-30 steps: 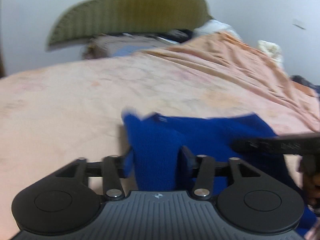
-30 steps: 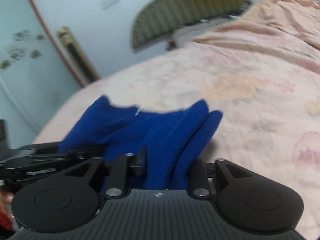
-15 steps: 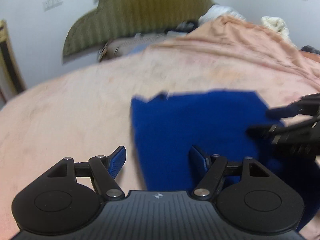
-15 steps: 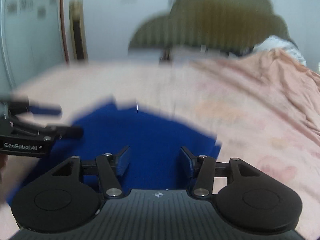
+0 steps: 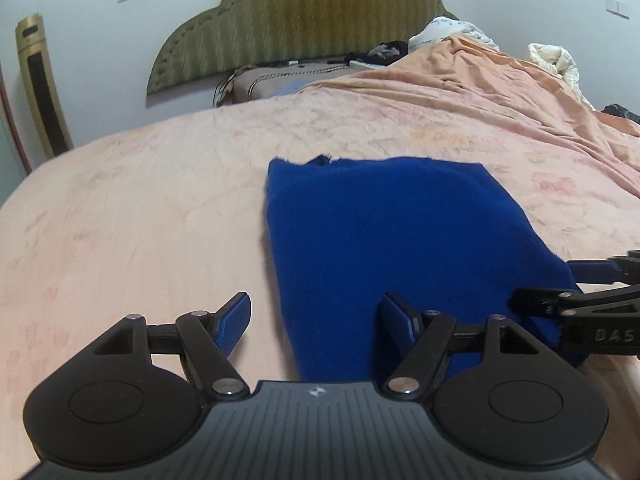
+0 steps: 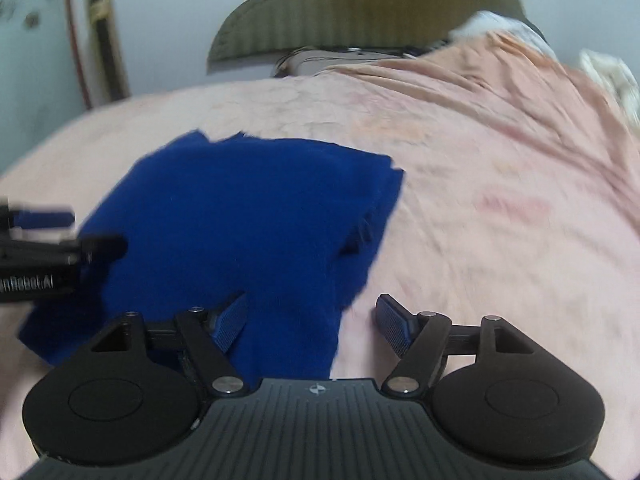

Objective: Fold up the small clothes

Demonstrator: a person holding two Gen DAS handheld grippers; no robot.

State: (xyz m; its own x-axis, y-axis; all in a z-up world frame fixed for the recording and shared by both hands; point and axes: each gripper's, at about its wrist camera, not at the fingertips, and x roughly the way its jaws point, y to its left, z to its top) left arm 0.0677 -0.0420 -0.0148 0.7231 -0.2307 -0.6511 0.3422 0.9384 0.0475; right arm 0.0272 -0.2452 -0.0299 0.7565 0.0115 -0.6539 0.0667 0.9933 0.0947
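Observation:
A blue knit garment [image 5: 392, 236] lies folded flat on the pink bedspread [image 5: 140, 208]; it also shows in the right wrist view [image 6: 248, 216]. My left gripper [image 5: 314, 314] is open and empty, just above the garment's near left edge. My right gripper [image 6: 310, 318] is open and empty over the garment's near right edge. Each gripper shows in the other's view: the right one [image 5: 560, 284] at the garment's right side, the left one [image 6: 76, 232] at its left side.
A green padded headboard [image 5: 296, 20] and a pillow area stand at the far end of the bed. The bedspread bunches into a ridge [image 5: 500, 80] at the far right with white bedding [image 5: 554, 60] behind. A gold tower fan [image 5: 42, 84] stands at the left wall.
Both grippers were shut on the blue garment and holding it up; they have opened and let it go. The garment now lies flat on the bed and both grippers have drawn back.

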